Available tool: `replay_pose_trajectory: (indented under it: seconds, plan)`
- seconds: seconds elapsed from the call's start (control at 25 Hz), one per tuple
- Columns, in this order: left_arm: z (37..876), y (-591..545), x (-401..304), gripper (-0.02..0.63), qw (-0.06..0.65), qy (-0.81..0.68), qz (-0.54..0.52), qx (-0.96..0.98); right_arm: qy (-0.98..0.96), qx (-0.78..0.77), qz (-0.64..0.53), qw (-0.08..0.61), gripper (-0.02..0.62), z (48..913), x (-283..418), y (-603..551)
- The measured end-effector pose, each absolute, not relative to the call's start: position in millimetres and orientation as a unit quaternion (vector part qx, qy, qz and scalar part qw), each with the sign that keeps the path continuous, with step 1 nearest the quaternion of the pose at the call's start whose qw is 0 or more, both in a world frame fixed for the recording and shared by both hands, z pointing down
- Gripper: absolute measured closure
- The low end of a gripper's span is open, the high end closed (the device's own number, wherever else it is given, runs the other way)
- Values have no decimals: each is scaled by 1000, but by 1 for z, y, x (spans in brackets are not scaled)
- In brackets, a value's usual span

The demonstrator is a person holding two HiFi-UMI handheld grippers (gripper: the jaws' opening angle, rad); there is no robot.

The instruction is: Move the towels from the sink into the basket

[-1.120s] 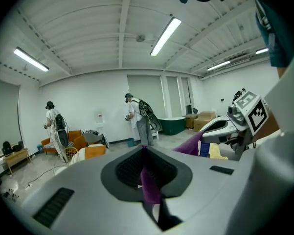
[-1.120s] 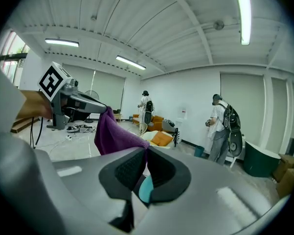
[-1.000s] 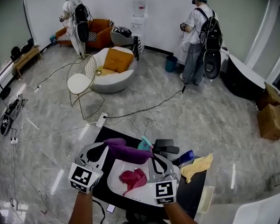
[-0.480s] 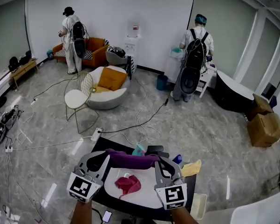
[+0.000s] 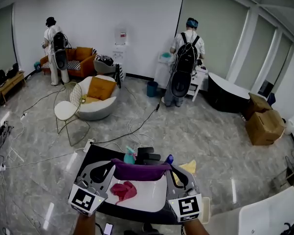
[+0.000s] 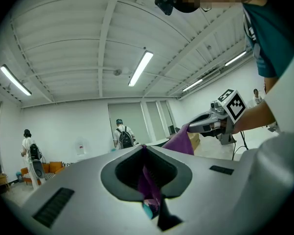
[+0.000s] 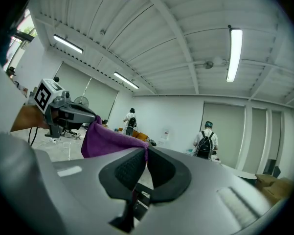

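Purple towel (image 5: 139, 171) raised, red towel (image 5: 123, 191) in sink (image 5: 151, 200)

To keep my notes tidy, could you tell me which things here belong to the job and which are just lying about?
Job: purple towel, pinched by left gripper and right gripper; red towel in the white sink.
Lying about: yellow cloth beside the sink, wire chair, cardboard boxes.

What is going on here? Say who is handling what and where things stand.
A person holds a gripper in each hand. The left gripper and right gripper are each shut on an end of a purple towel, stretched between them above the white sink. A red towel lies in the sink, and a yellow towel lies beside it.
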State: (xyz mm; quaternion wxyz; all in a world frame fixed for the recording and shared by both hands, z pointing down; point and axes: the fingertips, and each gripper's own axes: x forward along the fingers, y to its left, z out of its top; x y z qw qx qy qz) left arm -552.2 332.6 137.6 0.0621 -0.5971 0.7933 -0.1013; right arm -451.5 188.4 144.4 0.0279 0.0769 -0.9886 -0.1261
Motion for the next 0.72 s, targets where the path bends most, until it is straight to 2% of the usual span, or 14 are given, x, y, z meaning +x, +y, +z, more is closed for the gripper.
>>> replay_pose_trajectory:
  seconds: [0.48, 0.72]
  plan:
    - [140, 231, -452, 586, 74, 744, -101, -656, -982, 144, -123, 26, 575, 148, -334, 99]
    - [145, 143, -373, 586, 66, 725, -107, -678, -979, 166, -115, 38, 575, 145, -245, 20]
